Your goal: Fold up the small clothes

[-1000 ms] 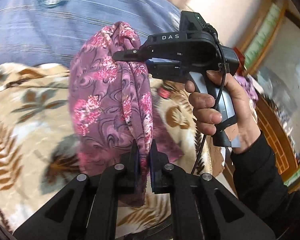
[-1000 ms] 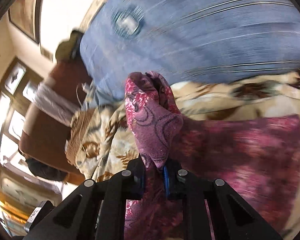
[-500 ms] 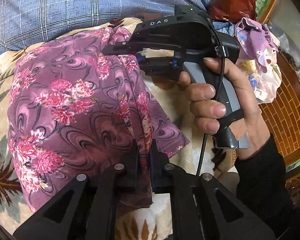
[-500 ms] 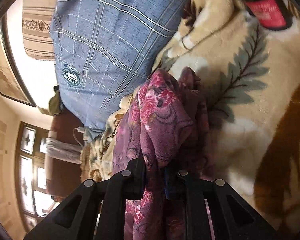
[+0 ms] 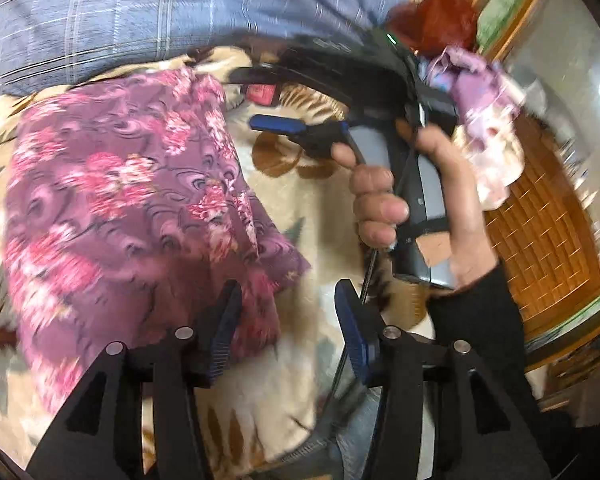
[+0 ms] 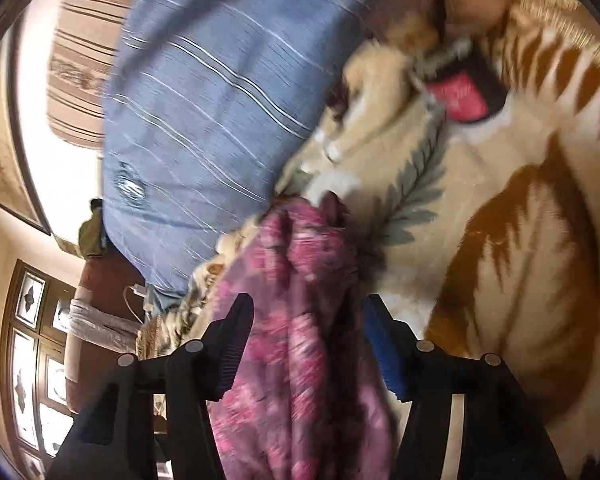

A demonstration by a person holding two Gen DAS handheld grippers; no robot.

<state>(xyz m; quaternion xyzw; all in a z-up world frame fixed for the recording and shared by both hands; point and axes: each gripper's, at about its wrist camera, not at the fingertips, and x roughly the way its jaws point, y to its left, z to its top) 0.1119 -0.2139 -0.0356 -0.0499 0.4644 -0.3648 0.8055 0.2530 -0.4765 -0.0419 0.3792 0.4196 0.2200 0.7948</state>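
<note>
A purple floral garment (image 5: 120, 200) lies folded on the beige leaf-patterned blanket (image 5: 308, 208). My left gripper (image 5: 288, 328) is open, its left finger over the garment's near corner. The right gripper (image 5: 256, 100) shows in the left wrist view, held by a hand, open beside the garment's far right edge. In the right wrist view my right gripper (image 6: 308, 344) is open, with the garment (image 6: 300, 320) lying loose between the spread fingers.
A blue plaid pillow (image 5: 140, 20) lies along the far side of the blanket and shows in the right wrist view (image 6: 204, 100). Other crumpled clothes (image 5: 484, 112) and a red bag (image 5: 440, 20) sit at the right. A woven orange mat (image 5: 548, 220) lies beyond the blanket edge.
Both grippers were shut on the garment and lowered it onto the blanket. Now both have opened and let go; the garment lies flat.
</note>
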